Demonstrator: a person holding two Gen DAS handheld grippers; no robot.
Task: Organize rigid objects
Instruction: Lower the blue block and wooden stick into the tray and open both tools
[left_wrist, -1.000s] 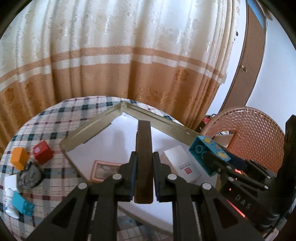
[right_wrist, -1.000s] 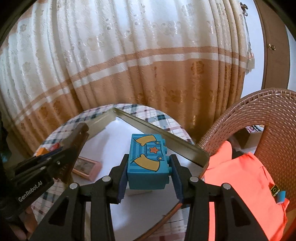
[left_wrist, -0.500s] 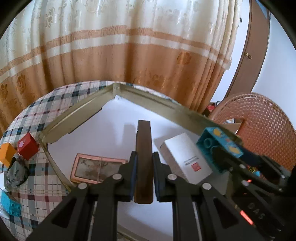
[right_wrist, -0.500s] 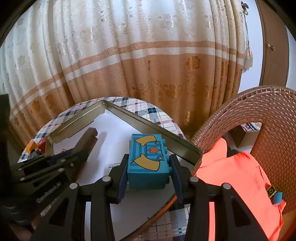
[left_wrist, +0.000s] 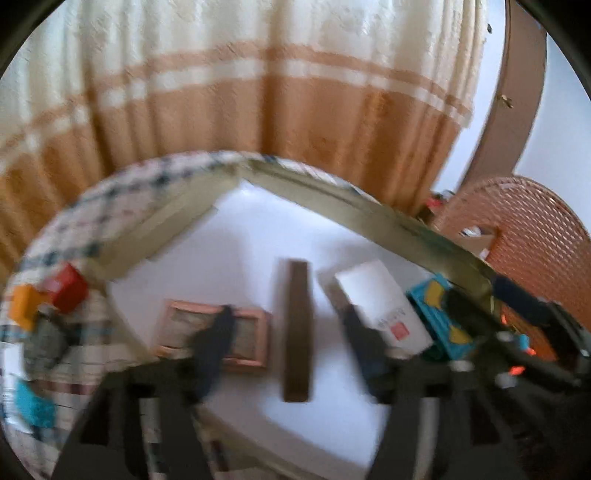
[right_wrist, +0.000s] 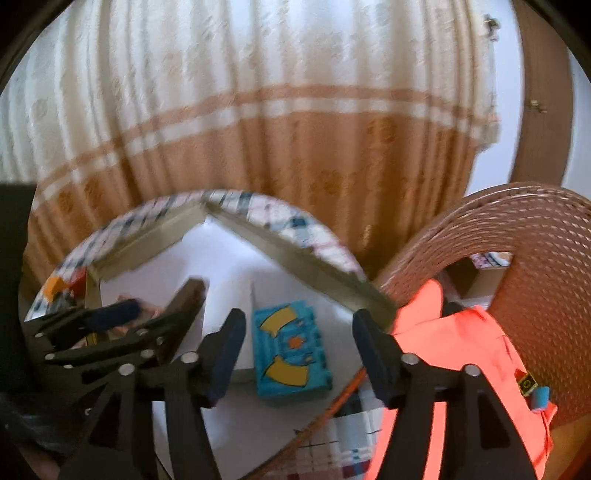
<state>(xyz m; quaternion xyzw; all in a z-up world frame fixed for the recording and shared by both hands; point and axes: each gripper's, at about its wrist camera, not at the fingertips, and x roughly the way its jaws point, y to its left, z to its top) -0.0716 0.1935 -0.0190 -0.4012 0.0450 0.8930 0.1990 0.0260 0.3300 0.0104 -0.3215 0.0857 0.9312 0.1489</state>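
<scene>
A dark brown wooden bar (left_wrist: 297, 330) lies flat on the white floor of the tray (left_wrist: 236, 236), between a pink-framed picture (left_wrist: 212, 338) and a white box (left_wrist: 384, 304). My left gripper (left_wrist: 291, 343) is open around the bar, apart from it. A blue toy block with yellow marks (right_wrist: 290, 349) lies in the tray (right_wrist: 295, 258) beside the white box. My right gripper (right_wrist: 297, 332) is open wide above the block, not touching it. The block also shows in the left wrist view (left_wrist: 441, 321).
A red cube (left_wrist: 66, 288), an orange cube (left_wrist: 24, 306), a grey object and a small blue brick (left_wrist: 35, 406) lie on the checked tablecloth left of the tray. A wicker chair (right_wrist: 517, 236) with orange cloth (right_wrist: 465, 354) stands right. A curtain hangs behind.
Both grippers have opened and let go: the brown bar and the blue block now lie in the tray. Both grippers have pulled back a little; the frames are motion-blurred.
</scene>
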